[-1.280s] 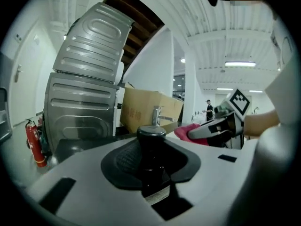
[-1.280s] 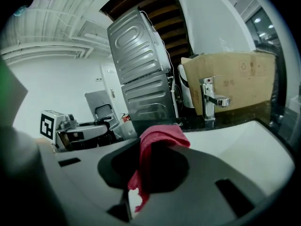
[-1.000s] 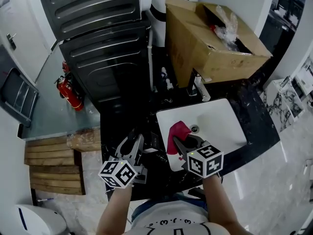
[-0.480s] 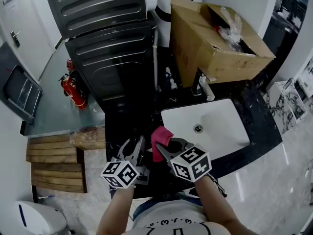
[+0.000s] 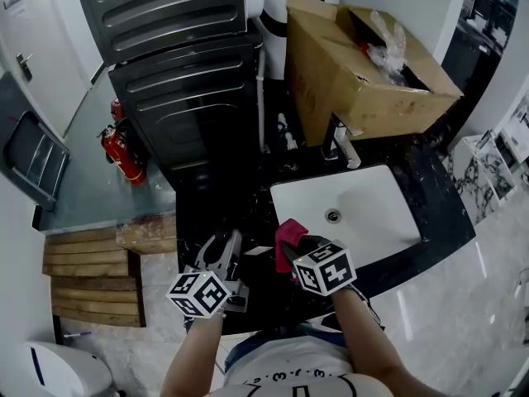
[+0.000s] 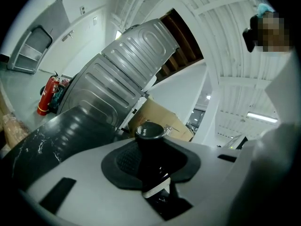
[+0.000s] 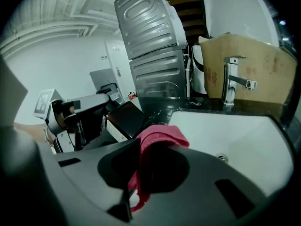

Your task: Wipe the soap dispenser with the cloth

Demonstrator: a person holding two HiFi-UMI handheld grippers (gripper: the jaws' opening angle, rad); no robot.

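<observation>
Left tongs (image 5: 223, 245) clamp the soap dispenser (image 6: 149, 147) (label (image 6: 155, 189) unreadable).

1. Wears a white top (image 5: 289, 383) with black printed marks, above blue trousers (image 5: 248, 347).
2. Carries a white left cube (image 5: 198, 294) on the left tongs (image 5: 225, 245) and a white right cube (image 5: 325, 269) on the right tongs (image 5: 291, 251), both with black square markers.
3. Shows pale grey shells (image 6: 70, 173) and black ribbed pads (image 6: 123, 160).

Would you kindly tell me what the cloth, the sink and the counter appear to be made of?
The cloth looks like soft pink-red fabric, folding limply in the jaws of the right gripper. The sink seems glazed white ceramic, smooth and evenly white. The counter looks like polished black stone with white veins, possibly an imitation.
</observation>
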